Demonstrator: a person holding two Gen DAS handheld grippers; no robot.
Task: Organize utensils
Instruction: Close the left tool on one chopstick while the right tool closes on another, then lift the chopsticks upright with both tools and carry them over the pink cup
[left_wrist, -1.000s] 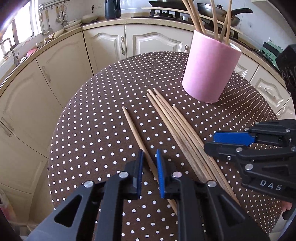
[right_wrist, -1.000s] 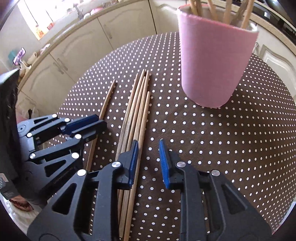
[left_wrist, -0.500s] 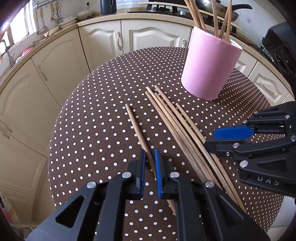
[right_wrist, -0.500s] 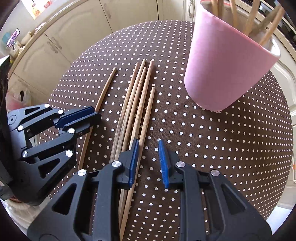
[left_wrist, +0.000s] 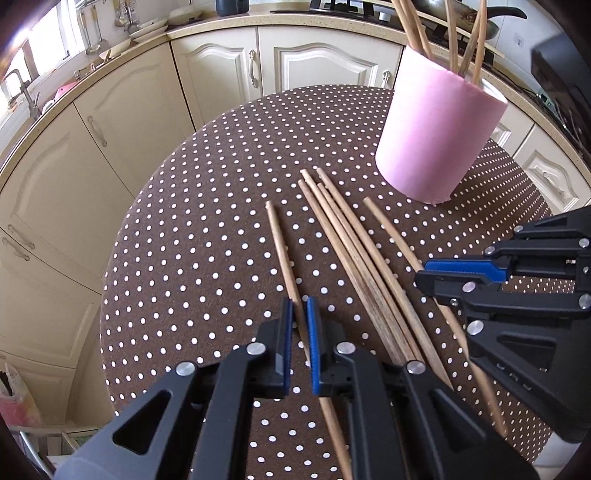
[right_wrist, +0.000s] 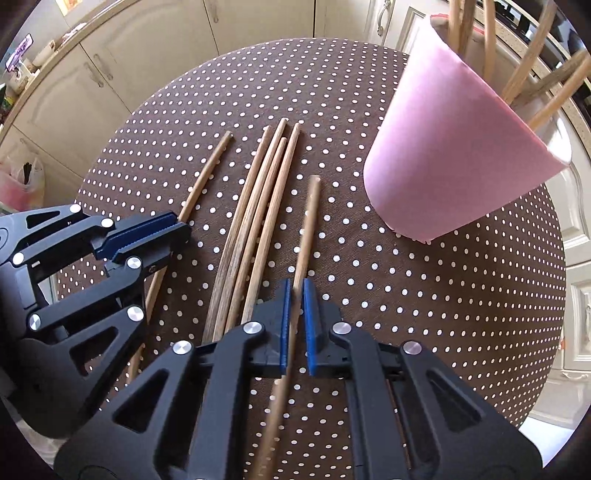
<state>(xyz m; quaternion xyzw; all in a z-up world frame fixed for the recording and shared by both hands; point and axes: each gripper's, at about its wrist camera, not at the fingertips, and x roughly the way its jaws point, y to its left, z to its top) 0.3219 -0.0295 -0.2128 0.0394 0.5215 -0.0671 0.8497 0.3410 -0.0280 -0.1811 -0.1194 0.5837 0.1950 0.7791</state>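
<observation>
- Six loose wooden chopsticks lie on the round table (left_wrist: 192, 236), which is covered in brown cloth with white dots.
- Left gripper (left_wrist: 299, 306): clenched on the leftmost chopstick (left_wrist: 280, 243), which lies apart from the others; its pads grip it near the nearer end.
- Right gripper (right_wrist: 294, 288): clenched on the rightmost chopstick (right_wrist: 309, 218), which sits just right of the middle group with its far tip pointing toward the holder.
- Middle bundle of four chopsticks (right_wrist: 258, 214): side by side and touching, between the two gripped sticks, on the cloth.
- Pink cylindrical holder (left_wrist: 436, 129): upright at the far right of the table, several chopsticks standing in it and leaning on its rim.
- Cream kitchen cabinets (left_wrist: 122, 110) curve behind the table, far and left.
</observation>
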